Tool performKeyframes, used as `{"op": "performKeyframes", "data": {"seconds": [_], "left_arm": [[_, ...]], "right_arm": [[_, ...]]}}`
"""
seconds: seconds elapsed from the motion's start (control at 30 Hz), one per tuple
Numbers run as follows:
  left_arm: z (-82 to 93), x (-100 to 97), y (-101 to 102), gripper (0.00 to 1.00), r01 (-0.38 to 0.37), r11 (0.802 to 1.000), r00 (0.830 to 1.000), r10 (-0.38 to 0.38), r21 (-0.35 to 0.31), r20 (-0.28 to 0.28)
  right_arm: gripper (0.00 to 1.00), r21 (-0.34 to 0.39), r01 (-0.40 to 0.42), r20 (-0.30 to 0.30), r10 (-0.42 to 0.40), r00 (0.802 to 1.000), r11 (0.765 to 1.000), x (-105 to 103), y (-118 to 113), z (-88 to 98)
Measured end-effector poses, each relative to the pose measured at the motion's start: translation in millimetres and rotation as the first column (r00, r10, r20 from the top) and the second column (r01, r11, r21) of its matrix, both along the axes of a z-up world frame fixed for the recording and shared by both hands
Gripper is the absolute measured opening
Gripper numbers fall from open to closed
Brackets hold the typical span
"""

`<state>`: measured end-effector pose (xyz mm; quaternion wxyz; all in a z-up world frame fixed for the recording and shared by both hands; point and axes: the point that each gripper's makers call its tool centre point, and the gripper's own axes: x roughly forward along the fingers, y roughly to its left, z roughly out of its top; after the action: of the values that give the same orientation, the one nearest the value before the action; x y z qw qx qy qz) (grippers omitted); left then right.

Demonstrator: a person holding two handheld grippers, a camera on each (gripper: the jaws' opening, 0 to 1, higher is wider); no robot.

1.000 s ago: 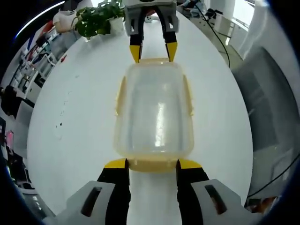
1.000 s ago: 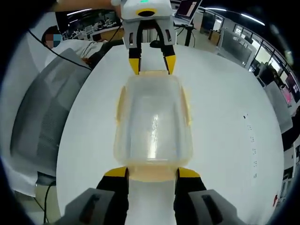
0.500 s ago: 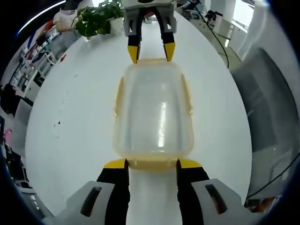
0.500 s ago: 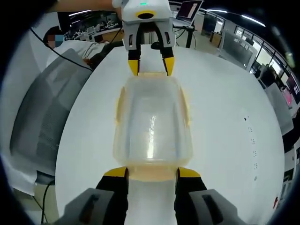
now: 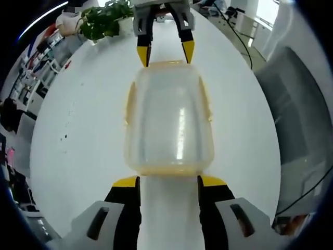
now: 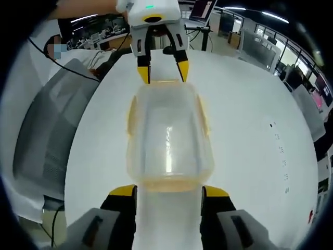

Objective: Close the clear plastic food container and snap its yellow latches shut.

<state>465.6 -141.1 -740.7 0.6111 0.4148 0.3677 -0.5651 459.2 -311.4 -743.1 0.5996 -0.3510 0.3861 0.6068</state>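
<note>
Container (image 5: pixel 169 117) is seen lying on the table (image 5: pixel 78 146) just ahead of left gripper (image 5: pixel 169 182), lid on. Right gripper (image 6: pixel 169 191) is held opposite. Both are parted, empty. End latches should be pressed squarely downward, evenly.

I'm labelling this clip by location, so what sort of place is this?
Probably an open-plan office or lab: the clear container sits on a white table with a potted plant at its far end, and rows of desks with monitors run under strip lights.
</note>
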Motion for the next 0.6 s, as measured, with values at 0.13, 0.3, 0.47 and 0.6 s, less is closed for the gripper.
{"op": "performKeyframes", "data": {"seconds": [0.13,0.3,0.47,0.6], "left_arm": [[7.1,-1.3,0.7,0.43,-0.038,0.999,0.999,0.038,-0.025,-0.008],[17.5,-0.6,-1.1,0.42,-0.132,0.987,0.991,0.129,-0.089,-0.03],[22.6,-1.7,-4.7,0.41,-0.229,0.964,0.973,0.224,-0.134,-0.049],[19.6,0.2,-5.2,0.41,-0.293,0.947,0.956,0.289,-0.136,-0.044]], "right_arm": [[0.47,0.015,0.019,0.002,-0.019,1.0,1.0,-3.1,-0.9,3.7],[0.47,0.052,0.072,0.001,-0.072,0.997,0.996,-4.8,-3.3,11.2],[0.49,0.085,0.183,0.018,-0.185,0.983,0.979,1.6,-4.0,17.7],[0.47,0.126,0.331,-0.02,-0.331,0.943,0.935,8.4,-1.5,19.7]]}}
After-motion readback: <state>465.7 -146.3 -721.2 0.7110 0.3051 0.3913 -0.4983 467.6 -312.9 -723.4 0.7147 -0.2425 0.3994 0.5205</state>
